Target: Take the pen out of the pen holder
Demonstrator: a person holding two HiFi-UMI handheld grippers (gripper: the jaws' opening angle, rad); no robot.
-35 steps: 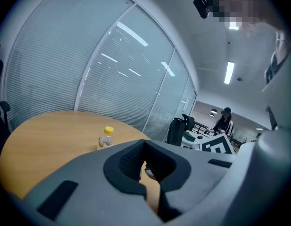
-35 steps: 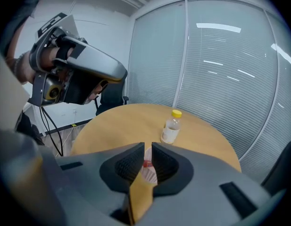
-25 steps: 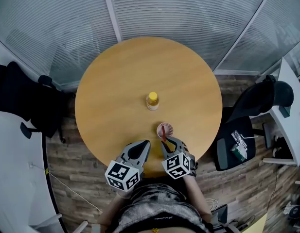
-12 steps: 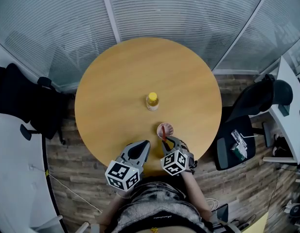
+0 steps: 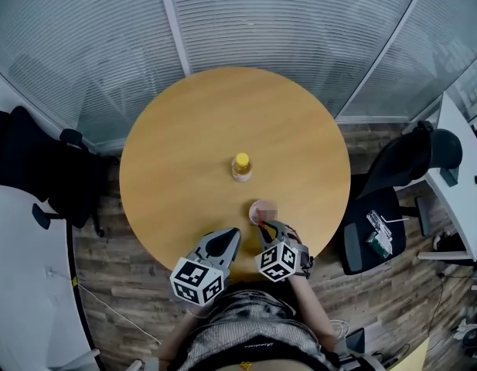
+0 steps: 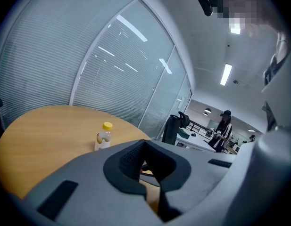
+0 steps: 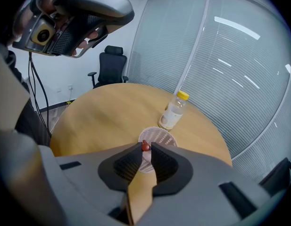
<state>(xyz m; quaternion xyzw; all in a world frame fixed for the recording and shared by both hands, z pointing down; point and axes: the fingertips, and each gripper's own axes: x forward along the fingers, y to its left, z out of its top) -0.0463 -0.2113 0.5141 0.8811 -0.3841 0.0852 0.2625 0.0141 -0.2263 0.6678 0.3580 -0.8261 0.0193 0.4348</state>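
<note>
A white mesh pen holder [image 7: 159, 138] stands near the front edge of the round wooden table [image 5: 184, 145]. A red-topped pen [image 7: 145, 146] sticks up from it. My right gripper [image 7: 145, 147] reaches over the table edge to the holder, its jaws closed on the pen's red top. In the head view this right gripper [image 5: 264, 226] touches the holder's near side. My left gripper [image 5: 231, 233] hovers at the table edge just to the left, with its tips together and nothing in them. The left gripper [image 6: 144, 141] points toward the bottle.
A clear bottle with a yellow cap [image 5: 240, 165] stands upright near the table's middle, beyond the holder. Black office chairs stand at the left [image 5: 37, 161] and right [image 5: 393, 184] of the table. Glass walls with blinds curve round the far side.
My right gripper's jaws have narrowed from wide apart to closed on the pen top. The left gripper has drifted slightly right. Holder and bottle have not moved.
</note>
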